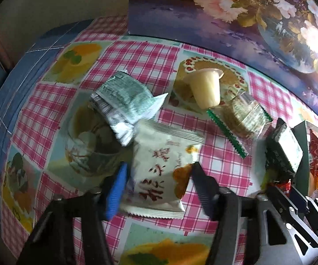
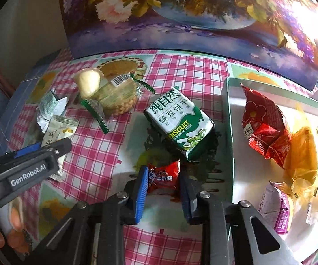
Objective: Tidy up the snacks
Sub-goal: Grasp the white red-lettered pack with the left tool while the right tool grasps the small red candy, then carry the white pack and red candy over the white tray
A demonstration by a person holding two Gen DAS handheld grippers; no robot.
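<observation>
The tray (image 2: 228,119) at three o'clock in the right view already holds wrapped snacks, so it is likely the sorting spot, and the biscuit pack (image 2: 178,124) lies just beside its left wall. At six o'clock in the left view, the left gripper (image 1: 158,176) straddles the white packet (image 1: 159,172), fingers at its edges, though a firm grip is unclear. The right gripper (image 2: 163,184) is clamped on the red candy (image 2: 163,175), probably for the tray.
</observation>
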